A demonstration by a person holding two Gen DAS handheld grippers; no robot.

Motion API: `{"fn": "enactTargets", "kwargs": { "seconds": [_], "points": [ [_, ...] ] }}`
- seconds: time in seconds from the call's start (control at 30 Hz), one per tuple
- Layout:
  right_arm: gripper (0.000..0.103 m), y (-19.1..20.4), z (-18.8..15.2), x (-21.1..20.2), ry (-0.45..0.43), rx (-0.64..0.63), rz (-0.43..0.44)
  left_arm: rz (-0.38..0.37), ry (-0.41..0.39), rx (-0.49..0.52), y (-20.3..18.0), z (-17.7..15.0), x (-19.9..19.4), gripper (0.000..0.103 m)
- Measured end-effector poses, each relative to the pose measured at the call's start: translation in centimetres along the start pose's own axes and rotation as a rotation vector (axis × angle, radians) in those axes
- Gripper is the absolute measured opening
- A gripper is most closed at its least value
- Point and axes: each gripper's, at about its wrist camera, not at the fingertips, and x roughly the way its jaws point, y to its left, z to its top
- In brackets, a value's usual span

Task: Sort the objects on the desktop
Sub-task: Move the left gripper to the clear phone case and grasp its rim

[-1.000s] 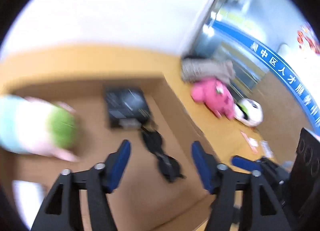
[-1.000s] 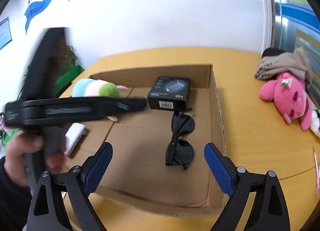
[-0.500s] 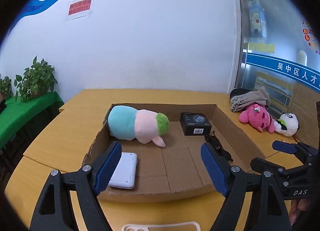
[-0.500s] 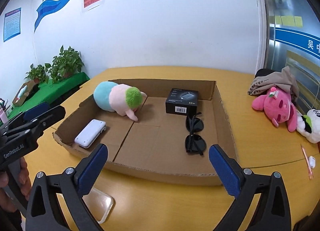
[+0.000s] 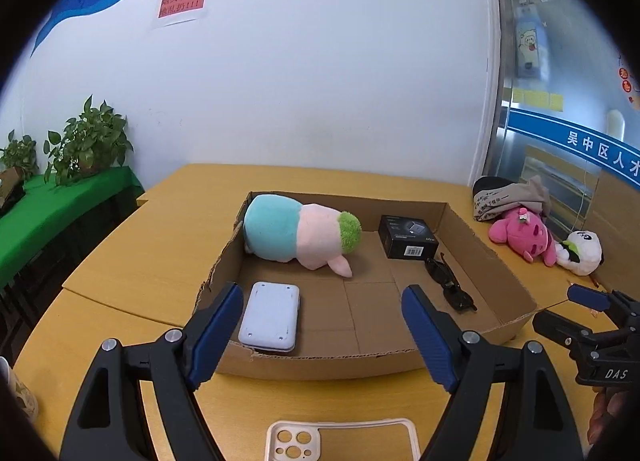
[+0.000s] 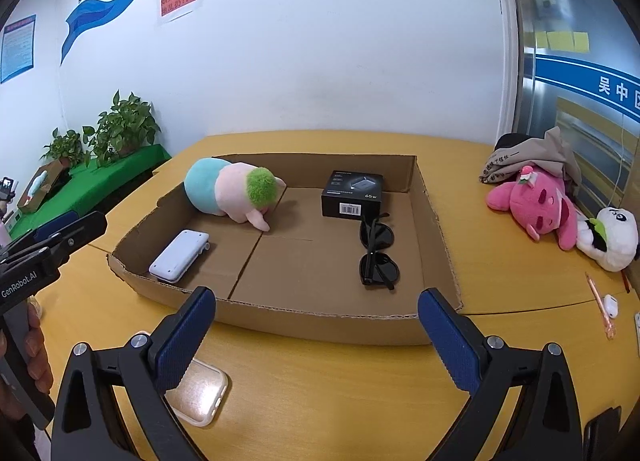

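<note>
A shallow cardboard box (image 5: 320,359) (image 6: 320,325) lies on the yellow table. Inside it are a teal, pink and green plush (image 5: 298,232) (image 6: 232,191), a black boxed charger (image 5: 407,237) (image 6: 352,194), black sunglasses (image 5: 450,285) (image 6: 378,253) and a white flat device (image 5: 270,317) (image 6: 179,250). My left gripper (image 5: 322,335) is open and empty, in front of the box's near wall. My right gripper (image 6: 316,339) is open and empty, also before the near wall. A clear phone case (image 5: 344,439) (image 6: 198,393) lies on the table below the grippers.
A pink plush (image 5: 524,235) (image 6: 536,207), a panda plush (image 5: 580,253) (image 6: 610,239) and a grey cloth bundle (image 5: 508,195) (image 6: 532,157) lie right of the box. A pen (image 6: 598,303) and small white item (image 6: 610,304) lie at right. Plants stand on a green bench (image 5: 60,201).
Both grippers have pulled back out of the box toward the near table edge, still open and empty. The phone case has come into view below them.
</note>
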Motion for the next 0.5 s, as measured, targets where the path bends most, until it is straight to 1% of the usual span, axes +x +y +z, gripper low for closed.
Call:
{"fn": "enactTargets", "kwargs": {
  "seconds": [0.07,0.13,0.27,0.33,0.4,0.43,0.5],
  "points": [
    [0.103,0.2,-0.1,0.4,0.015,-0.001,0.016,-0.023,0.015,0.006,0.3,-0.3,0.1,0.081],
    [0.102,0.5,-0.4,0.9,0.052,-0.005,0.052,-0.044,0.035,0.004,0.9,-0.8,0.2,0.081],
    [0.1,1.1,-2.2,1.4,0.098,0.006,0.091,-0.064,0.102,-0.009,2.8,-2.8,0.3,0.081],
    [0.094,1.7,-3.9,2.2,0.148,0.013,0.134,-0.067,0.142,-0.017,3.9,-4.1,0.6,0.081],
    [0.082,2.9,-5.7,3.7,0.232,0.01,0.194,-0.075,0.196,-0.035,4.9,-5.6,1.2,0.081],
    [0.08,3.6,-6.6,4.3,0.266,0.008,0.219,-0.078,0.221,-0.046,5.3,-6.2,1.5,0.081],
    [0.078,4.9,-7.9,5.2,0.307,0.001,0.252,-0.093,0.261,-0.065,5.9,-7.4,2.0,0.081]
  ]
}}
